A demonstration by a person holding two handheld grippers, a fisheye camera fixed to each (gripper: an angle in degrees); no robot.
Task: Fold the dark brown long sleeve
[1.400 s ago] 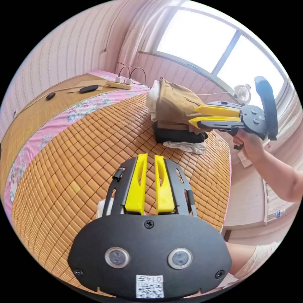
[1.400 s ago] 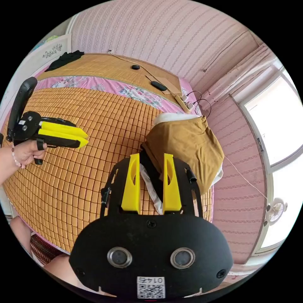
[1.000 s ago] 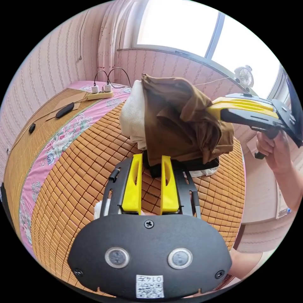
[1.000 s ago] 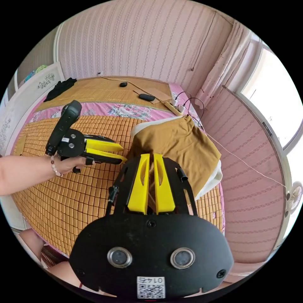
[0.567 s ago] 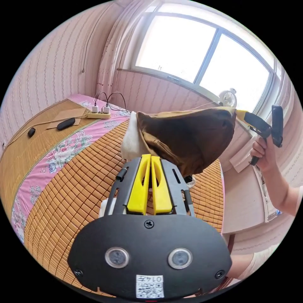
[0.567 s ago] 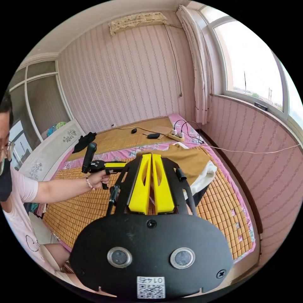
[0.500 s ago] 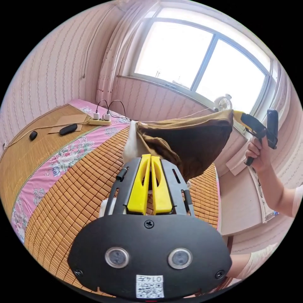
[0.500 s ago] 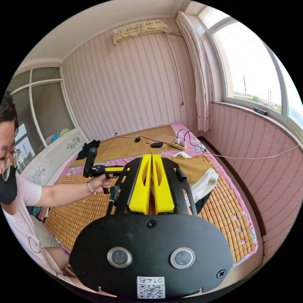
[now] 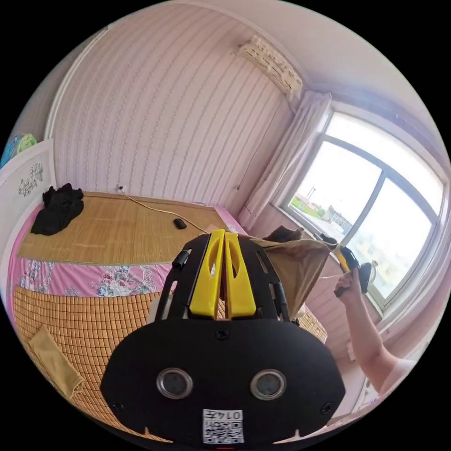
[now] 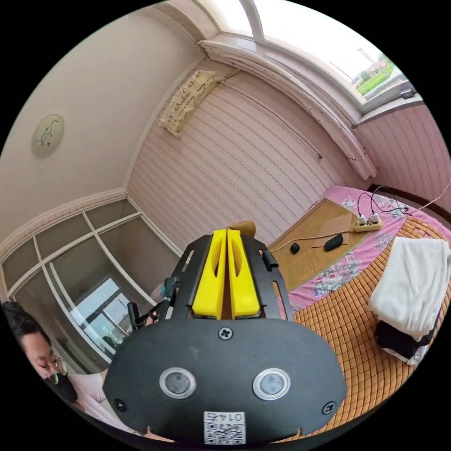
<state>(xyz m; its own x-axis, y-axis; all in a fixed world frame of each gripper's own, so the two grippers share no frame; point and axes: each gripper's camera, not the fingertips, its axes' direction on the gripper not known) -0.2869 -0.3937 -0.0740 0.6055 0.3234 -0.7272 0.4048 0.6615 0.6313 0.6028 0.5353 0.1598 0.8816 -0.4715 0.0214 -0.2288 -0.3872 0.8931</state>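
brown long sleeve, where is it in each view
Left gripper view: right of centre, the brown long sleeve hangs between the left gripper and the right gripper.
Right gripper view: the brown long sleeve peeks above the closed jaw tips.
Shared landmark: the covered wall unit.

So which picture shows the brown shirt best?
The left gripper view: the brown shirt hangs stretched between the left hand-held gripper and the right hand-held gripper. The right gripper view shows just a scrap above its closed jaws.
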